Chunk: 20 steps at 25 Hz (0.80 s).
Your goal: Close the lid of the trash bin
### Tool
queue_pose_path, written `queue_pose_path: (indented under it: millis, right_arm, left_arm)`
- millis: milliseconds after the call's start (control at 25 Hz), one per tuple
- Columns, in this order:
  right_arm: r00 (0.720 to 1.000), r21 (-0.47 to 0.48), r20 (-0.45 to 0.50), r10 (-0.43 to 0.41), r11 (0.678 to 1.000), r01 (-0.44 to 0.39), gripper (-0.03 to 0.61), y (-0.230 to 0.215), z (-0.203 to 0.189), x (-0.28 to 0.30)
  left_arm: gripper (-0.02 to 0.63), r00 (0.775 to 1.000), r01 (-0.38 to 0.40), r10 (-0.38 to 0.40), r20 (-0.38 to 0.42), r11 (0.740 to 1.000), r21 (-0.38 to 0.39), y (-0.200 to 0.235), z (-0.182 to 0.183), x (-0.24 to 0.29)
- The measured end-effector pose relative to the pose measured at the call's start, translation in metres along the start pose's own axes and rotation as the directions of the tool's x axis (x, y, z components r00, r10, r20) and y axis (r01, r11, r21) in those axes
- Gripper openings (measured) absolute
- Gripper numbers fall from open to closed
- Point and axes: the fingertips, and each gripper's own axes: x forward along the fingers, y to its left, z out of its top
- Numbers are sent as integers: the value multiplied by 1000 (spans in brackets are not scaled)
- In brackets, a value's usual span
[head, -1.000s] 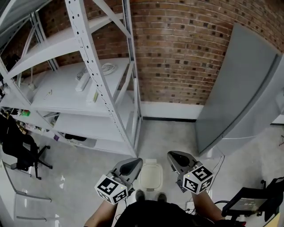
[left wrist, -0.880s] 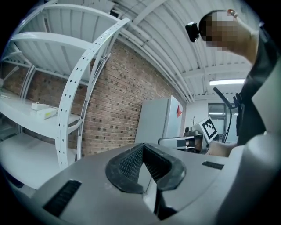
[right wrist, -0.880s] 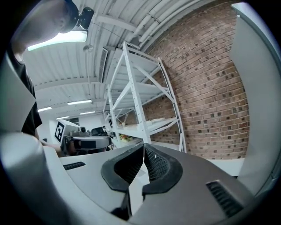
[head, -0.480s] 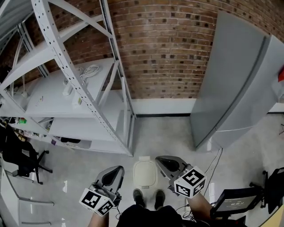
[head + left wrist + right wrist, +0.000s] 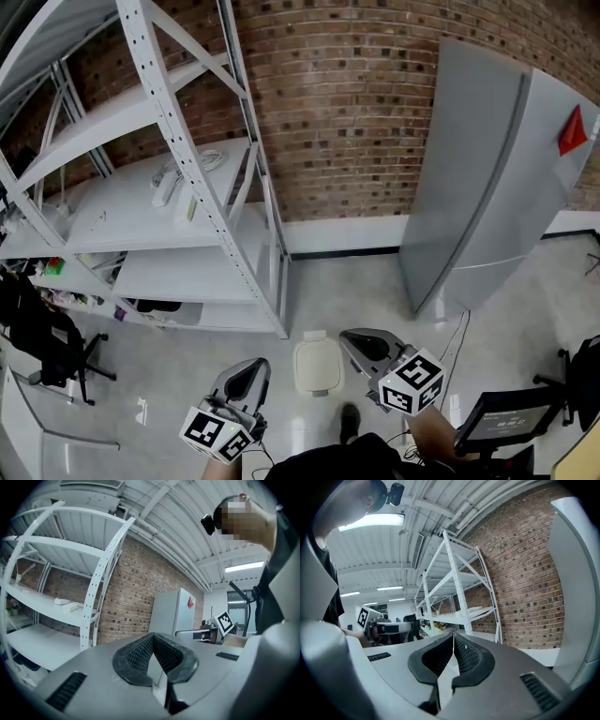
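**Two grippers flanking one trash bin**

Left gripper [image 5: 247,375] and right gripper [image 5: 362,345] are held low, pointing forward, either side of the single white trash bin [image 5: 317,367] on the floor, its lid flat. Both jaw pairs are clenched, empty.

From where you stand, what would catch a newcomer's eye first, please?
The red brick wall fills the back, with tall white shelving at left and a grey cabinet at right. Low on the floor, a small white trash bin shows between the left claw and right claw, both shut.
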Motion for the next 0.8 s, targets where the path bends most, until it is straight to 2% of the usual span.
queue_pose_path:
  millis: [200,360,480,600,800]
  right_arm:
    - [999,0,-17,-45,999,45,9,71,-20,-15]
    - [995,17,-31,-90,996,91,9,126,-38,-28]
    - [993,-6,-29,-111,994,111,9,161,-43,-40]
    - [990,-30,-33,-138,990,137,9,187,-44,-61]
    - [988,-26,-18,-152,988,151,9,215,-43,-96]
  left_arm:
    - [-2,999,8,-6,41,999,-53,-1,-6,-80]
    - [-2,998,29,-27,61,999,-34,-1,-13,-136]
    - [-2,997,61,-58,59,998,-35,-8,-21,-168]
    - [-2,995,69,-65,74,997,-47,-22,-25,-194]
    - [-2,994,52,-50,94,998,-26,-49,-20,-225]
